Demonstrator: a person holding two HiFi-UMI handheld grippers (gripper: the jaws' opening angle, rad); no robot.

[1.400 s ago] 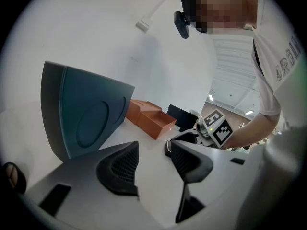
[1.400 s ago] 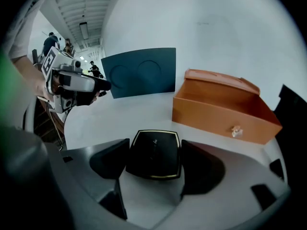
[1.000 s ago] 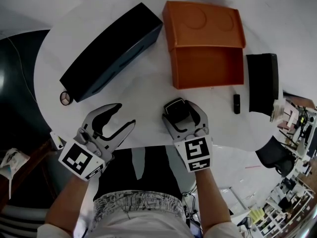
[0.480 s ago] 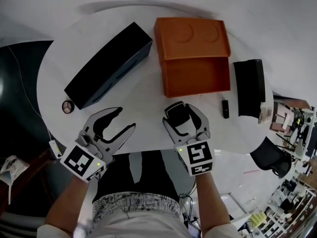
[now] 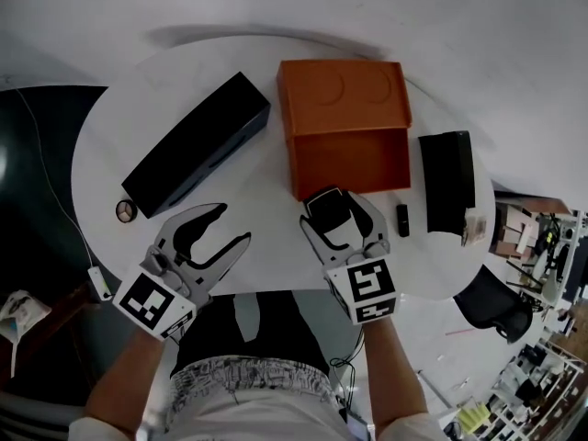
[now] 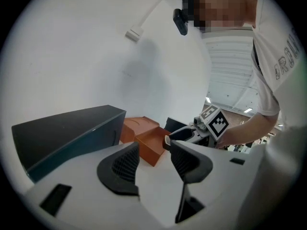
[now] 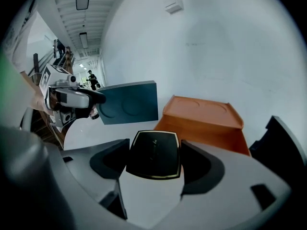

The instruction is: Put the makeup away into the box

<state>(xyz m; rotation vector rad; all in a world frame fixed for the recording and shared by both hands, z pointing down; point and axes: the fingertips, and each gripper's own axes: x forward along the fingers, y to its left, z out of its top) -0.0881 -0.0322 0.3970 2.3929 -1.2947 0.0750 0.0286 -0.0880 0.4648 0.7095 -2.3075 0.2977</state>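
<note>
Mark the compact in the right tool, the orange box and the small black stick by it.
compact [image 7: 154,155], right gripper view, middle of its lid.
orange box [image 5: 349,163], head view, bare inner floor.
small black stick [image 5: 402,220], head view, its middle.

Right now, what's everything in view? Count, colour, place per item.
table: 1, white, round, under everything
long box: 1, dark blue-black, lying diagonally on the table's left side
orange box: 1, orange, table centre, open and empty, lid folded back
black box: 1, black, right of the orange box
small black tube: 1, black, on the table between the orange box and black box
small round item: 1, dark with pale rim, by the long box's near end
compact: 1, black with gold edge, in front of the orange box
left hand-held gripper: 1, white, black pads, open, empty
right hand-held gripper: 1, white, clamped on the compact
forearms: 2, bare, bottom of head view
</note>
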